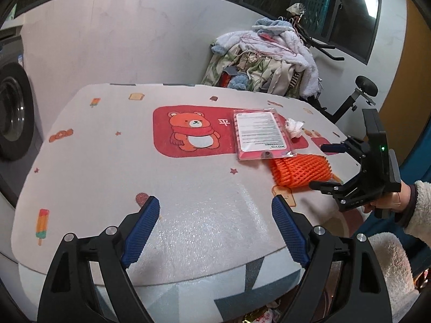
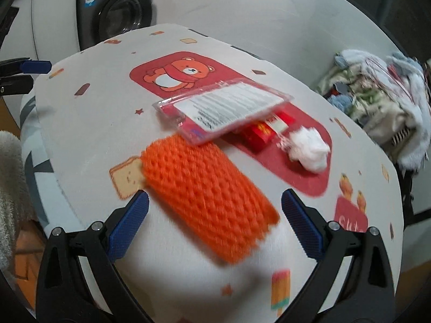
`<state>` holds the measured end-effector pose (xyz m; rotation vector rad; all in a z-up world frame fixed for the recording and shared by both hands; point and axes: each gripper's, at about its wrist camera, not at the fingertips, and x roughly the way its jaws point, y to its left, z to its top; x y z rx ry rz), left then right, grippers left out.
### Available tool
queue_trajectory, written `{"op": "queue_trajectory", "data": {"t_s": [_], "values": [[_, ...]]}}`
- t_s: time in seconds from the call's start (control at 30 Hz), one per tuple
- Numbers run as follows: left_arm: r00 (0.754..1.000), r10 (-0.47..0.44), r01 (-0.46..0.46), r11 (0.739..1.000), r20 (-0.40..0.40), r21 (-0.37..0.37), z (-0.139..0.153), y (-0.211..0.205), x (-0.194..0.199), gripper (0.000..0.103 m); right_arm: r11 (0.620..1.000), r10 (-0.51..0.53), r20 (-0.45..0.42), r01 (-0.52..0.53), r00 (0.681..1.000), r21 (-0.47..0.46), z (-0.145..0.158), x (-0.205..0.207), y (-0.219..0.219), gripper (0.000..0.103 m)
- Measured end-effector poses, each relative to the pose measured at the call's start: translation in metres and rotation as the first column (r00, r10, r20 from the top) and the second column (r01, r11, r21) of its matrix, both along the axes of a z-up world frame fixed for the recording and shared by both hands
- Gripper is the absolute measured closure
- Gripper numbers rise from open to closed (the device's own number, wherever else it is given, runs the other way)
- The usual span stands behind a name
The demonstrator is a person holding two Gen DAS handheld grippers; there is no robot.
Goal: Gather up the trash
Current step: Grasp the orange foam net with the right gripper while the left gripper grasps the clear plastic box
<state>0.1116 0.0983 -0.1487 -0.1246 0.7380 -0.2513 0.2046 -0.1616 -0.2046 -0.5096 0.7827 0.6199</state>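
left gripper (image 1: 215, 228): jaws wide, nothing between, over bare cloth near the table (image 1: 107, 161) front edge. beyond: clear plastic package (image 1: 260, 134) overlapping orange foam net (image 1: 301, 171), crumpled tissue (image 1: 293, 129) beside it. right gripper (image 1: 327, 165) near the right edge. right view: right gripper (image 2: 215, 228) jaws wide, net (image 2: 207, 199) between them untouched; package (image 2: 223, 107), red wrapper (image 2: 260, 134), tissue (image 2: 309, 150) beyond.

- Mat (image 1: 107, 161): matt printed cloth, soft-looking.
- Net (image 2: 207, 196): orange foam mesh, rough and ribbed.
- Pack (image 1: 258, 134): clear glossy plastic with a paper label.
- Tissue (image 2: 309, 150): crumpled white paper.
- Pads (image 1: 141, 231): blue, finely ridged.
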Motion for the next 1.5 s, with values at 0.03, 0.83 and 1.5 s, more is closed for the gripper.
{"op": "queue_trajectory", "data": {"t_s": [0.03, 0.83, 1.5], "values": [[1.0, -0.002, 0.002, 1.0, -0.008, -0.011, -0.002, -0.001, 0.004, 0.02, 1.0, 0.01, -0.007, -0.01, 1.0, -0.005, -0.001, 0.004, 0.004, 0.006], [0.984, -0.106, 0.106, 0.994, -0.14, -0.008, -0.013, -0.116, 0.114, 0.006, 0.994, -0.09, -0.071, 0.093, 0.993, 0.048, 0.008, -0.011, -0.065, 0.071], [0.993, 0.01, 0.056, 0.824, -0.114, 0.564, -0.055, -0.199, 0.169, 0.029, 0.896, -0.342, -0.095, 0.355, 0.935, 0.267, 0.022, -0.013, -0.141, 0.071]]}}
